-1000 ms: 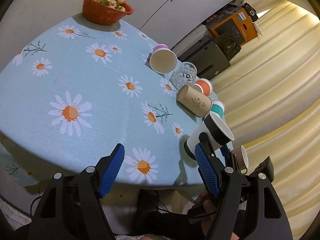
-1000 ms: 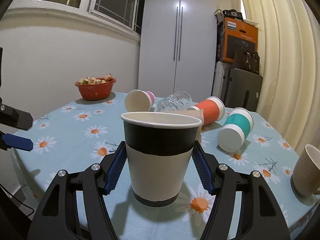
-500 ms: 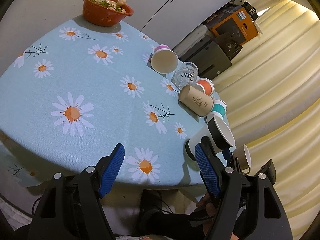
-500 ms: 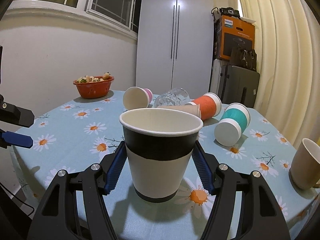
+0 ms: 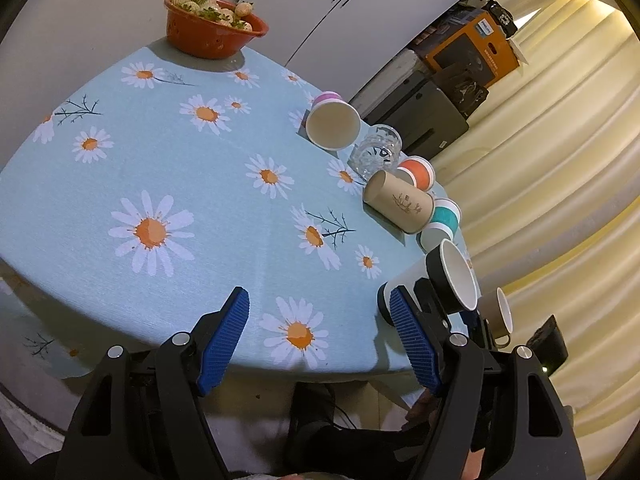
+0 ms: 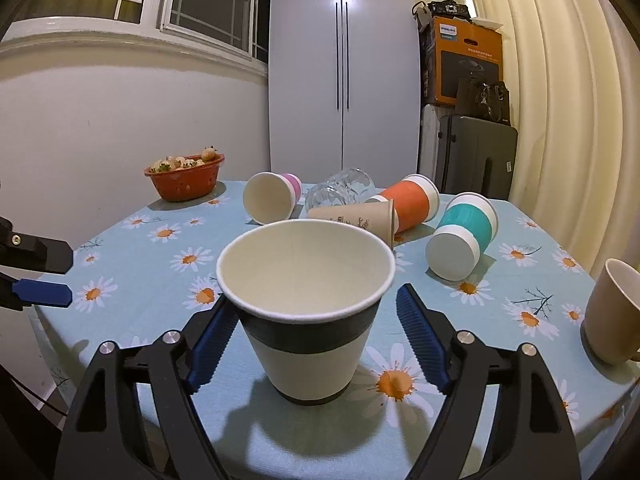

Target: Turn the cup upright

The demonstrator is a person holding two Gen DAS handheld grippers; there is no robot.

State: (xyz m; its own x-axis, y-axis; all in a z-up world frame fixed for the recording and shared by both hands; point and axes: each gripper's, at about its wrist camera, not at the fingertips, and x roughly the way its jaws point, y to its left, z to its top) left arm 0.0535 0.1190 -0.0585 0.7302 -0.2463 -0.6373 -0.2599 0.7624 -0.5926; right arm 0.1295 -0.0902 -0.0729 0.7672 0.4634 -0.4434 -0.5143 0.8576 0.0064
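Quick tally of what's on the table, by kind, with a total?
Paper cups: 5 (black-banded, pink, orange, teal, kraft)
Glass tumbler: 1
Beige mug: 1
Red basket: 1
Total: 8

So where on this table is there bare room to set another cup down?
Bare cloth lies between the red bowl, the pink cup and the left tool. The right edge is crowded: glass, kraft cup, black-banded cup.
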